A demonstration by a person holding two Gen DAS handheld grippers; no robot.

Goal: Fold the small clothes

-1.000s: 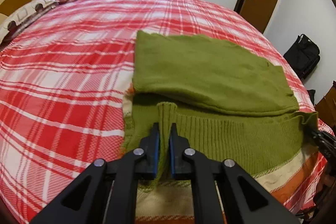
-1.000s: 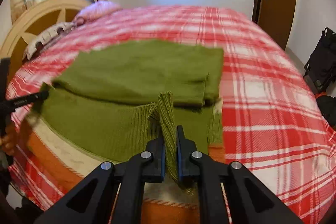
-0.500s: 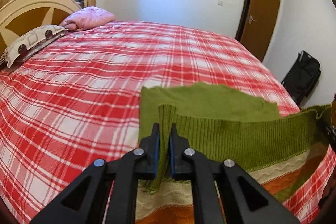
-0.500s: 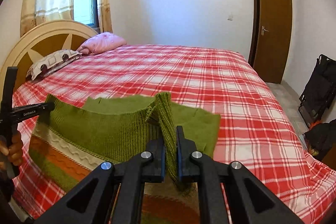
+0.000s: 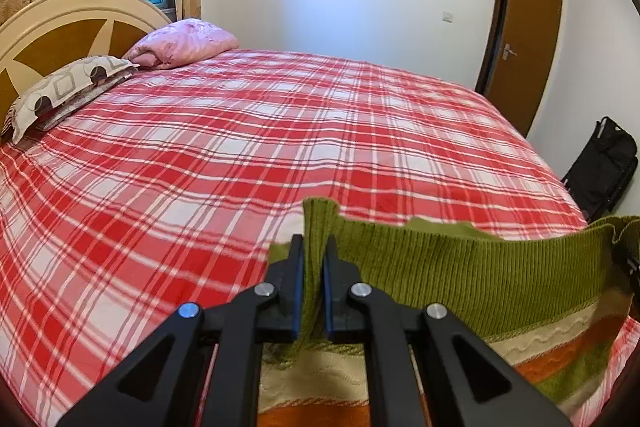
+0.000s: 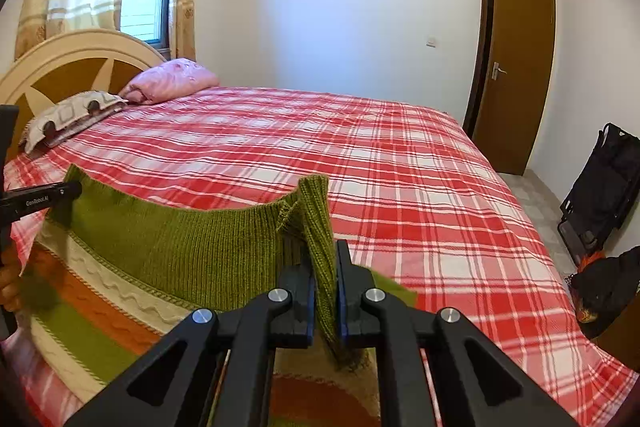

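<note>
- Sweater (image 5: 472, 275), green ribbed knit with cream and orange stripes, is hanging stretched between both grippers above the near edge of the bed (image 5: 248, 147).
- Left gripper (image 5: 314, 259) is pinching one ribbed hem corner, jaws nearly closed on it.
- Right gripper (image 6: 325, 267) is clamping the other corner the same way.
- Lettering "GenRobot.AI" is showing on the left gripper's black arm in the right wrist view.
- Pink pillow (image 6: 172, 79) is lying by the headboard (image 6: 76, 63).

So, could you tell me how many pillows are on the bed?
2: a patterned pillow lying against the headboard, and a pink pillow just beyond it, farther along the headboard. The knitted sweater may hide others.
</note>
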